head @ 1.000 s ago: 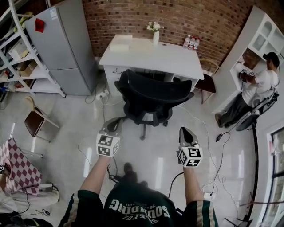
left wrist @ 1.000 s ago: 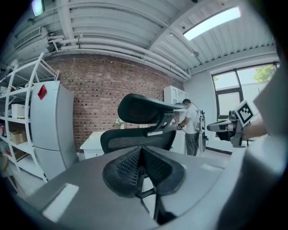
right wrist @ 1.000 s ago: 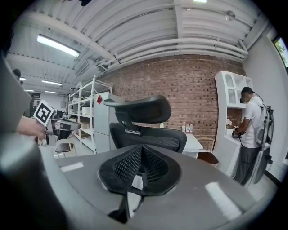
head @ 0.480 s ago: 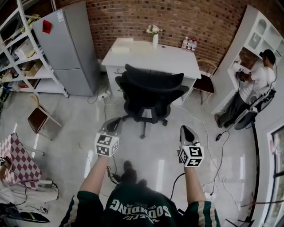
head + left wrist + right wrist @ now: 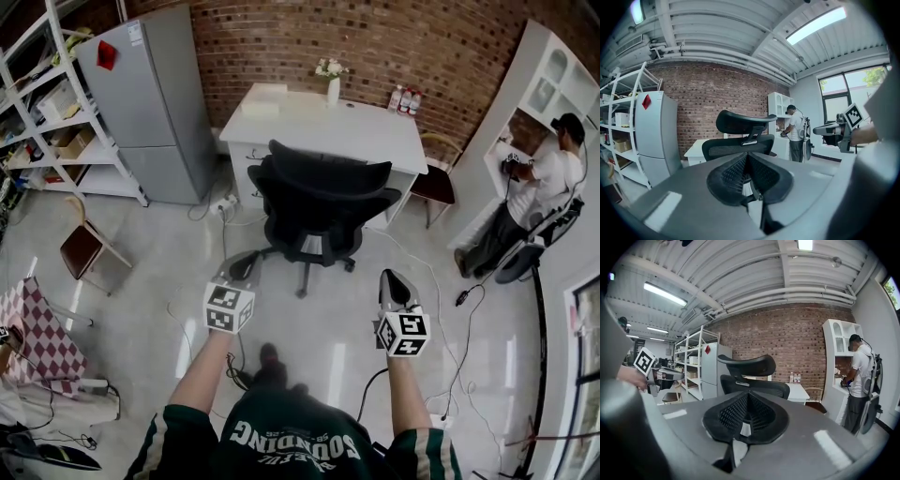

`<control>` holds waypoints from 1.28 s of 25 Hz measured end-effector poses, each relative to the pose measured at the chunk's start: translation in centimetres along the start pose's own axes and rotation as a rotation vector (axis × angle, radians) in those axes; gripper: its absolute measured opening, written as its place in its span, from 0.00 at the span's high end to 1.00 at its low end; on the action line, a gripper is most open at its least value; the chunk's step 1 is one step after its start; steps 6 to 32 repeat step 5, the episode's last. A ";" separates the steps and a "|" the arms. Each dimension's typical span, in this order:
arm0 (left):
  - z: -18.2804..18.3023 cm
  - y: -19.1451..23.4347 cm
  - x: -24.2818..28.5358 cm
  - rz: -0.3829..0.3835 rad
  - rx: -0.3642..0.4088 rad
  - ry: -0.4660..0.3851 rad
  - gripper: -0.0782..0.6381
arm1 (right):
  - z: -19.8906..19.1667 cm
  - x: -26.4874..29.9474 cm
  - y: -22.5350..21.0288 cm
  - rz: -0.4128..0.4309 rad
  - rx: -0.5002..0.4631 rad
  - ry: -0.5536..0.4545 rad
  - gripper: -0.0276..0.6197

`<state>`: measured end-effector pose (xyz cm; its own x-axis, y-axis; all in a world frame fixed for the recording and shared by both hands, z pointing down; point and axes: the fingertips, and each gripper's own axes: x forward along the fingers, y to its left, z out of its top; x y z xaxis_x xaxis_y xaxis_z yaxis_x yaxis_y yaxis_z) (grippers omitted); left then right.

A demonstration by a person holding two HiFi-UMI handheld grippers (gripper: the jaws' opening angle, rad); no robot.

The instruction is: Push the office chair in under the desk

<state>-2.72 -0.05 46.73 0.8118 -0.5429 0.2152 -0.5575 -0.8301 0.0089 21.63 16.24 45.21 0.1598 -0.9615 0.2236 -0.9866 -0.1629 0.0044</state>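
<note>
At the lower middle of the head view, my left gripper [image 5: 242,266] and my right gripper [image 5: 395,284] point up the frame, side by side and well apart. Both are closed on nothing. In each gripper view the two black pads [image 5: 727,174], finely meshed in texture, meet along a single seam inside smooth grey shells. A white cube printed with black square markers sits on top of each gripper and covers most of my hands. My bare forearms reach forward almost parallel out of dark green sleeves with pale stripes.

Neither gripper touches the office chair [image 5: 323,202], which stands beyond them in the upper middle of the frame with its back toward me. It is black, with a curved mesh backrest, a bowed headrest on a stalk and a star base on casters. It stands just in front of the white desk [image 5: 281,127], a flat rectangular top on white panels. I cannot tell whether the seat reaches under the top, because the backrest hides the desk's opening.

On the desk stand a white vase [image 5: 333,86] of flowers and a few small bottles [image 5: 405,97], against a rough red brick wall [image 5: 375,37]. A smooth grey fridge [image 5: 155,103] fills the upper left. The pale floor [image 5: 309,328] is glossy, with cables trailing across it. At the right edge a person [image 5: 553,183] faces a white cabinet.
</note>
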 end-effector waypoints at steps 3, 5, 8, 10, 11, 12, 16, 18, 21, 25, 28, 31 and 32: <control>0.0 0.1 0.3 -0.003 -0.001 0.003 0.88 | 0.0 0.2 -0.1 -0.001 0.005 0.003 0.96; 0.1 0.2 0.6 -0.005 -0.001 0.003 0.88 | 0.0 0.4 -0.3 -0.003 0.008 0.004 0.96; 0.1 0.2 0.6 -0.005 -0.001 0.003 0.88 | 0.0 0.4 -0.3 -0.003 0.008 0.004 0.96; 0.1 0.2 0.6 -0.005 -0.001 0.003 0.88 | 0.0 0.4 -0.3 -0.003 0.008 0.004 0.96; 0.1 0.2 0.6 -0.005 -0.001 0.003 0.88 | 0.0 0.4 -0.3 -0.003 0.008 0.004 0.96; 0.1 0.2 0.6 -0.005 -0.001 0.003 0.88 | 0.0 0.4 -0.3 -0.003 0.008 0.004 0.96; 0.1 0.2 0.6 -0.005 -0.001 0.003 0.88 | 0.0 0.4 -0.3 -0.003 0.008 0.004 0.96; 0.1 0.2 0.6 -0.005 -0.001 0.003 0.88 | 0.0 0.4 -0.3 -0.003 0.008 0.004 0.96; 0.1 0.2 0.6 -0.005 -0.001 0.003 0.88 | 0.0 0.4 -0.3 -0.003 0.008 0.004 0.96; 0.1 0.2 0.6 -0.005 -0.001 0.003 0.88 | 0.0 0.4 -0.3 -0.003 0.008 0.004 0.96; 0.1 0.2 0.6 -0.005 -0.001 0.003 0.88 | 0.0 0.4 -0.3 -0.003 0.008 0.004 0.96; 0.1 0.2 0.6 -0.005 -0.001 0.003 0.88 | 0.0 0.4 -0.3 -0.003 0.008 0.004 0.96; 0.1 0.2 0.6 -0.005 -0.001 0.003 0.88 | 0.0 0.4 -0.3 -0.003 0.008 0.004 0.96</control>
